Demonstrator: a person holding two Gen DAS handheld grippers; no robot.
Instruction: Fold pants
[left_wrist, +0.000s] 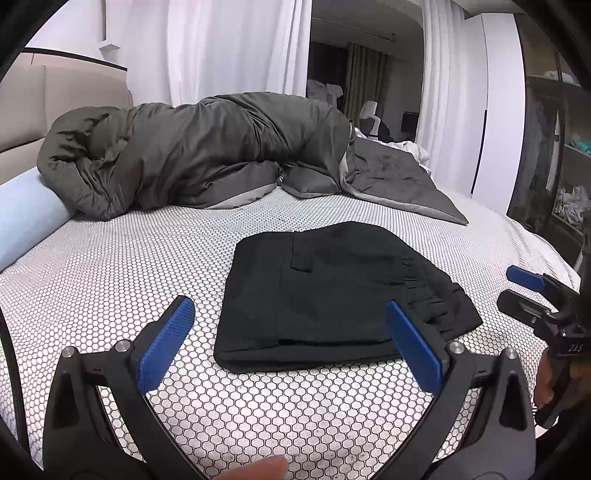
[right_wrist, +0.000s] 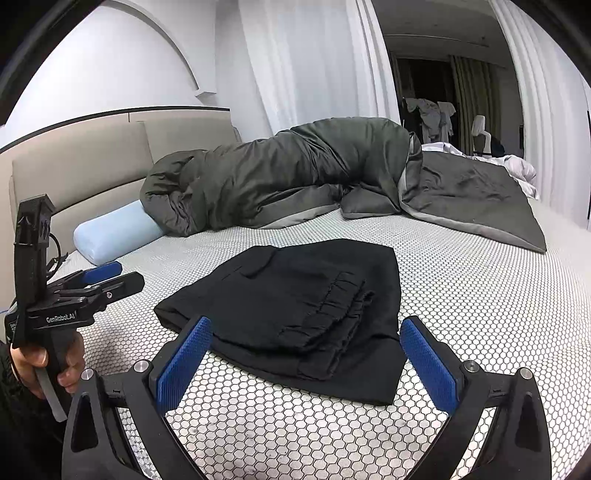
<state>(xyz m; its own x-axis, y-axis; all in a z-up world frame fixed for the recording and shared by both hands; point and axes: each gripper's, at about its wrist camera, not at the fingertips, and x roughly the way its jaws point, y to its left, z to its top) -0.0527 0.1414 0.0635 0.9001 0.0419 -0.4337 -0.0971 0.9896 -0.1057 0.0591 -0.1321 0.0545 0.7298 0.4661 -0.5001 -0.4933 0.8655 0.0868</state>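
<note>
The black pants (left_wrist: 332, 295) lie folded into a compact rectangle on the honeycomb-patterned bed sheet (left_wrist: 147, 258). In the right wrist view the pants (right_wrist: 295, 306) show their gathered waistband toward me. My left gripper (left_wrist: 290, 339) is open and empty, held above the near edge of the pants. My right gripper (right_wrist: 306, 354) is open and empty, just short of the pants' waistband end. The right gripper also shows at the right edge of the left wrist view (left_wrist: 532, 291), and the left gripper at the left edge of the right wrist view (right_wrist: 99, 277).
A dark grey duvet (left_wrist: 203, 155) is bunched along the far side of the bed. A light blue bolster pillow (right_wrist: 118, 232) lies by the beige headboard (right_wrist: 81, 166). White curtains (left_wrist: 221, 48) hang behind. Open shelving (left_wrist: 565, 166) stands at the right.
</note>
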